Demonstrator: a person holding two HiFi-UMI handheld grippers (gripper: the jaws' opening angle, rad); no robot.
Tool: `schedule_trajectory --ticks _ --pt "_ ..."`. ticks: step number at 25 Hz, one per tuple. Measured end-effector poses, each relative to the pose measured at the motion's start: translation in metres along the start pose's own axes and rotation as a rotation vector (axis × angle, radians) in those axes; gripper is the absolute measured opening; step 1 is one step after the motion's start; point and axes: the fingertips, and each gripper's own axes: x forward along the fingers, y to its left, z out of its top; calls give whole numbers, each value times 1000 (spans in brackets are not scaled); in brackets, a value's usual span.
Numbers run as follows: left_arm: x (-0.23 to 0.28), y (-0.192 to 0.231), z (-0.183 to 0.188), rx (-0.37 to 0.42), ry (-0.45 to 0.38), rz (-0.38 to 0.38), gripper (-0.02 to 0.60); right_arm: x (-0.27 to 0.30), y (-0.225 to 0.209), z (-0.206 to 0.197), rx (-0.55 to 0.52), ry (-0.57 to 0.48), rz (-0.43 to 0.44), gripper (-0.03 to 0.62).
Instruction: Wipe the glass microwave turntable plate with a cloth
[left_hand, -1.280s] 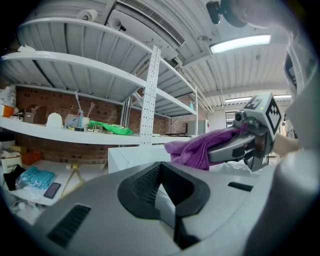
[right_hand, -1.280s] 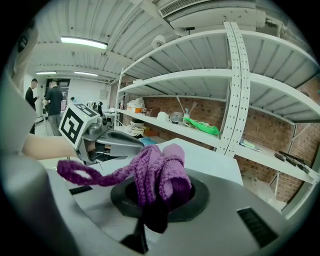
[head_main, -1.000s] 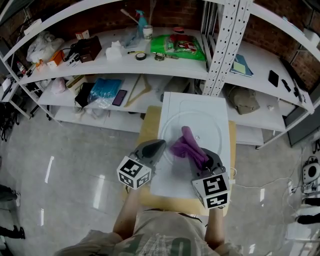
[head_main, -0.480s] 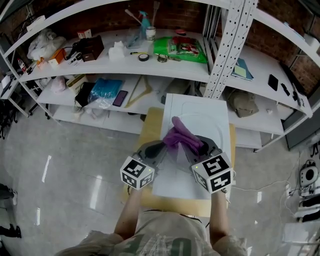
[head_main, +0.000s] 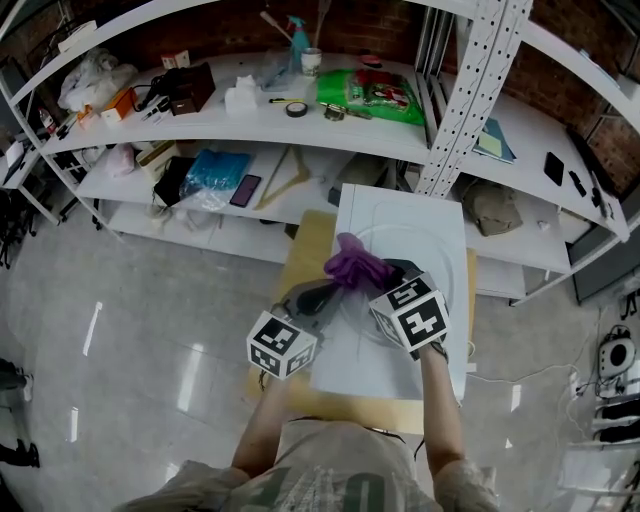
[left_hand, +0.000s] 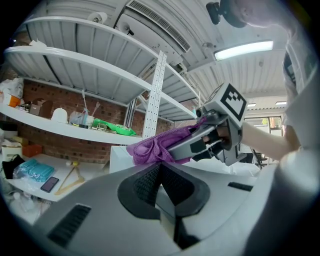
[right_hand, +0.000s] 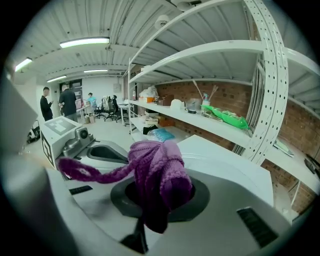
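The glass turntable plate (head_main: 432, 262) lies on a white board (head_main: 440, 370) on the small table. My left gripper (head_main: 326, 294) is at the plate's left rim, its jaws closed down to a thin slit on the rim, as the left gripper view (left_hand: 160, 175) shows. My right gripper (head_main: 378, 273) is shut on a bunched purple cloth (head_main: 352, 263) that presses over the plate's left part, right beside the left jaws. In the right gripper view the cloth (right_hand: 161, 172) fills the jaws and a strand trails left toward the left gripper (right_hand: 75, 141). The left gripper view shows the cloth (left_hand: 152, 149) in the right gripper (left_hand: 220, 131).
White shelves (head_main: 250, 110) with boxes, bottles, a green packet (head_main: 368, 92) and a phone stand just beyond the table. A perforated upright post (head_main: 462, 110) rises at the table's far right. Grey floor (head_main: 150, 330) lies to the left. People stand far off (right_hand: 65, 102).
The right gripper has carried the purple cloth from the plate's middle up and left to beside the left jaws. The left gripper has stayed at the plate's left rim.
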Motion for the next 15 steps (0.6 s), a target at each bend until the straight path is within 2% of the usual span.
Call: schedule_trajectory --ticks 3,9,15 --pt "0 -1 0 -5 -1 2 2 5 -11 2 -3 13 -13 51" --pt "0 -1 -1 7 5 8 2 11 -47 6 -21 39 -106 51" --pt "-1 -1 0 7 8 14 2 0 -82 -2 27 33 -185 51"
